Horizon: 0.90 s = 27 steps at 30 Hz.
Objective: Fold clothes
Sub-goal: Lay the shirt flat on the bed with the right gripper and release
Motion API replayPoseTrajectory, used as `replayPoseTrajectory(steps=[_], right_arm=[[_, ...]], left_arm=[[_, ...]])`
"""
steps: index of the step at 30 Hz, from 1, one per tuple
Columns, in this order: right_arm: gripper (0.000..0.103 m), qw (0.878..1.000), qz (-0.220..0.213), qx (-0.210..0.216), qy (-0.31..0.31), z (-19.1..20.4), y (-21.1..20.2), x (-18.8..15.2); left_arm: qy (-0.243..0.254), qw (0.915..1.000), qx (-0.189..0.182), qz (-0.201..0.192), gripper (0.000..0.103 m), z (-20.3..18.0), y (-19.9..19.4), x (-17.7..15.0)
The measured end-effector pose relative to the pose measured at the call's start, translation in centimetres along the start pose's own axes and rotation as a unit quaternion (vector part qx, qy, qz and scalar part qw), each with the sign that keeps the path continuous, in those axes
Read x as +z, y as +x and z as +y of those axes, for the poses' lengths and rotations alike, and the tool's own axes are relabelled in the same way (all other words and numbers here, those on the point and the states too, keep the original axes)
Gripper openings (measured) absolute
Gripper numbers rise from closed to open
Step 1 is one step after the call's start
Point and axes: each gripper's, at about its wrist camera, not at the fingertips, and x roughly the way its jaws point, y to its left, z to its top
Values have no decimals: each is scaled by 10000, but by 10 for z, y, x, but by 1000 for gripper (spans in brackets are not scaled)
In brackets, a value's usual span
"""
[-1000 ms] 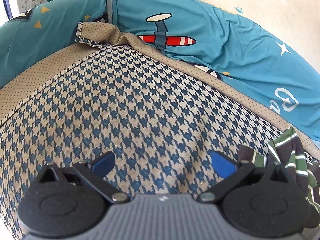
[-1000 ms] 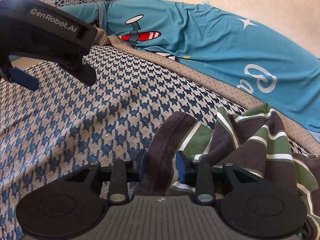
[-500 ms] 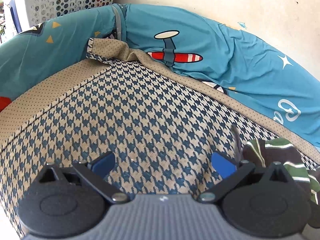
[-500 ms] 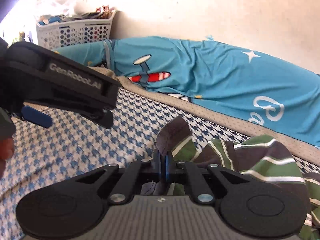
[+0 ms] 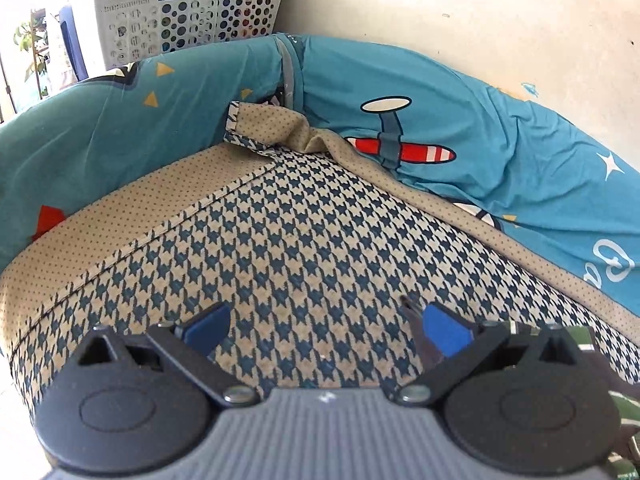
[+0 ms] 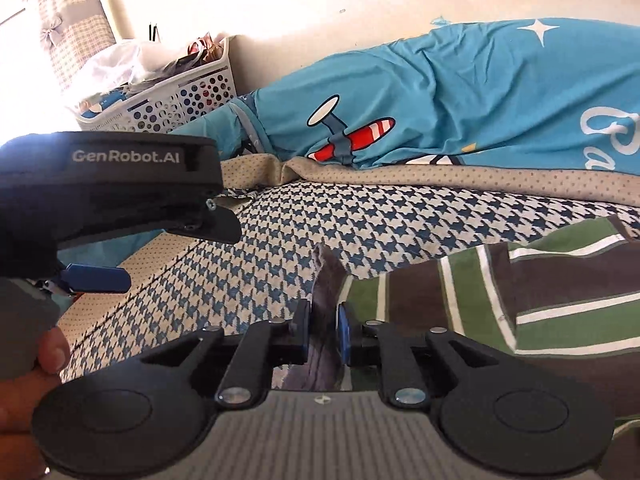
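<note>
On the left, the left gripper [image 5: 324, 328] hangs wide open over the blue-and-cream houndstooth bedcover [image 5: 304, 240], holding nothing. To its right the right gripper [image 6: 323, 334] has a grey edge of the green-and-brown striped garment [image 6: 540, 292] between its jaws — they are opening. It looks like the pick-up stage; next, the left gripper needs a second edge.

A home bedroom: houndstooth mat [image 5: 304, 240] spread over a bed, teal duvet with a cartoon plane print [image 5: 460, 128] bunched against a plain wall [image 5: 480, 12], 1 white perforated laundry basket [image 5: 188, 20] stuffed full nearby.
</note>
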Motion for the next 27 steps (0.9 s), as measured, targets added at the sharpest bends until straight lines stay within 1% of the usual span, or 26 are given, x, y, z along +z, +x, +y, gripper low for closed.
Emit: replayPoseTrajectory(steps=[2, 4, 7, 12, 17, 22, 27], right_arm=[[21, 9998, 36, -174, -124, 0, -16, 0], [21, 9992, 26, -236, -311, 0, -40, 0], [21, 9968, 91, -555, -570, -20, -68, -1], [21, 9925, 214, -1036, -606, -50, -107, -7], [21, 9887, 257, -1435, -362, -79, -137, -14], [27, 9838, 151, -1768, -253, -107, -161, -18], [30, 9733, 180, -2274, -255, -140, -179, -24]], left_arm=[[67, 10000, -67, -12, 103, -7, -2, -2], [134, 9997, -193, 21, 103, -15, -5, -5], [344, 9984, -428, 137, 103, -32, -8, -12], [770, 9932, -802, 353, 103, -67, -13, -28], [1215, 9857, -1058, 502, 103, -100, -17, -47], [1599, 9759, -1330, 656, 103, -127, -20, -69], [1922, 9670, -1513, 716, 103, -150, -23, -85]])
